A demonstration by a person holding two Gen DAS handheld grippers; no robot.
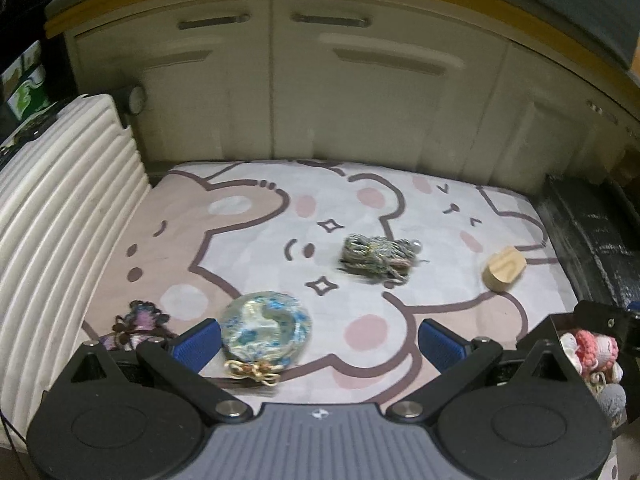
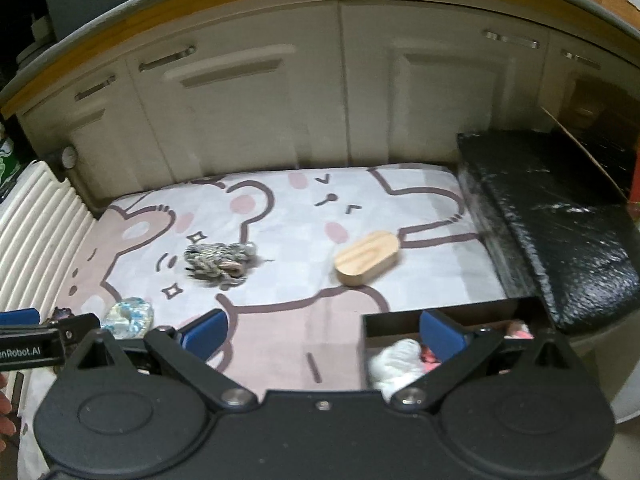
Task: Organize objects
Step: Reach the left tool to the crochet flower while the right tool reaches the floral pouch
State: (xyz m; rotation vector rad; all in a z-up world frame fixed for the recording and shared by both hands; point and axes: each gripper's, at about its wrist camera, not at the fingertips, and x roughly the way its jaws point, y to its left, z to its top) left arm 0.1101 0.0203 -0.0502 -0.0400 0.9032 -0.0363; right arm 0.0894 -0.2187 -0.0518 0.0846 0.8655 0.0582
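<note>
Left claw [image 1: 320,344] spread wide, empty, low over cartoon-bear mat [image 1: 260,240]. Round blue-speckled pouch [image 1: 266,326] lies just beside its left finger. Yarn bundle [image 1: 378,256] mid-mat; wooden block [image 1: 505,269] far right. Right claw [image 2: 324,338] spread, empty, its right finger over dark box [image 2: 440,322] holding soft toys.

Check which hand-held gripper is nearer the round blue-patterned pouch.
Left. The left hand-held gripper is open with the round blue-patterned pouch just ahead by its left finger. The right hand-held gripper is open, well right of the pouch.
</note>
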